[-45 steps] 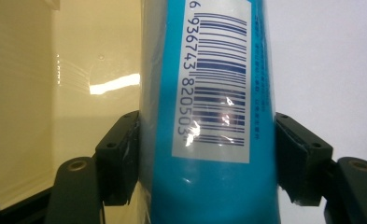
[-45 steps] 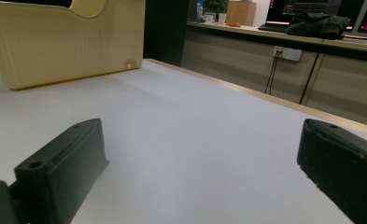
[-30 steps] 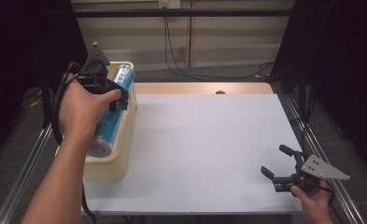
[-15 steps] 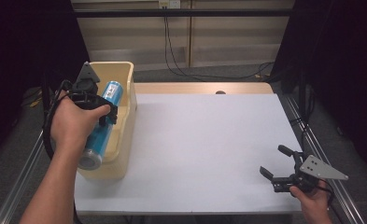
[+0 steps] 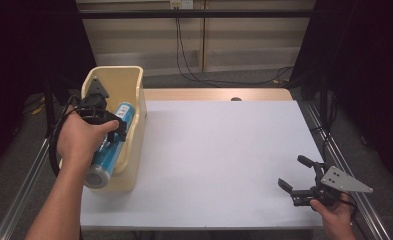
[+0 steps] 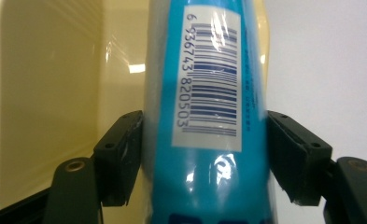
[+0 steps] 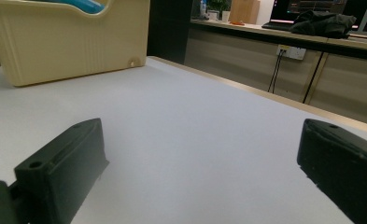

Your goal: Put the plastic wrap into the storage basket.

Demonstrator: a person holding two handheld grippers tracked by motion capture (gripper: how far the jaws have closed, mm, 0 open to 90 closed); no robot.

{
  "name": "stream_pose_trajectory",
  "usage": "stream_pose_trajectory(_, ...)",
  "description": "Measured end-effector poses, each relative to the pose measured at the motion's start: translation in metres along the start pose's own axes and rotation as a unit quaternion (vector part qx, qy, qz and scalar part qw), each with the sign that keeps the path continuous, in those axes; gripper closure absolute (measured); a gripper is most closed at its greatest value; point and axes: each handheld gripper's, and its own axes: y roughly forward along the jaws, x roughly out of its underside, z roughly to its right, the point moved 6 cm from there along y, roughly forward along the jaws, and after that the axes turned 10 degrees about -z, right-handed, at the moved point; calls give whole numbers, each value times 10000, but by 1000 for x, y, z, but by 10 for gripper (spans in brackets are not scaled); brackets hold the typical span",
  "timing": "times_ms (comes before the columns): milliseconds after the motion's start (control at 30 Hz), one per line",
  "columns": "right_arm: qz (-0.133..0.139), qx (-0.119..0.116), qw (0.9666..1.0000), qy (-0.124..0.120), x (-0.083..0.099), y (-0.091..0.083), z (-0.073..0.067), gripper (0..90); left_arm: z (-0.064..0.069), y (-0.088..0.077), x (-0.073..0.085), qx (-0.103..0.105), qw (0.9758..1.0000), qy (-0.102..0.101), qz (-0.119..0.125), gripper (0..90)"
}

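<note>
A blue cylindrical can (image 5: 108, 146) with a white barcode label (image 6: 210, 74) lies lengthwise in a cream plastic bin (image 5: 133, 95) at the table's left edge. My left gripper (image 5: 105, 131) is shut on the can (image 6: 204, 154), one black jaw pressed to each side of it, inside the bin (image 6: 45, 93). My right gripper (image 5: 298, 175) rests low near the table's front right corner, open, with bare white tabletop between its jaws (image 7: 195, 154). The bin (image 7: 69, 42) stands far off in the right gripper view, with the can's blue end (image 7: 81, 4) showing above its rim.
The white tabletop (image 5: 219, 155) stretches between the bin and the right gripper. A wooden strip (image 5: 214, 95) borders its far edge. Metal rails (image 5: 334, 150) run along both sides. Cables (image 5: 194, 70) hang down the wall behind.
My left gripper has carried the can toward me and down, from above the bin's far end into the bin. The right gripper has stayed where it was.
</note>
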Motion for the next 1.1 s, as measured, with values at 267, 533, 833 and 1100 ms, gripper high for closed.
stream_pose_trajectory(267,10,-21,10000,14,-2,1,-2,5,21,-46,-1,415,9985,261,247,346)
stream_pose_trajectory(533,20,-41,10000,-28,-2,1,-4,5,53,-36,-5,700,9952,592,337,278)
stream_pose_trajectory(833,-17,-26,10000,-50,-1,2,-3,5,78,-10,-9,853,9920,857,351,236)
stream_pose_trajectory(1100,-46,-40,9999,-84,-1,2,-3,5,103,16,-7,850,9892,1165,254,195)
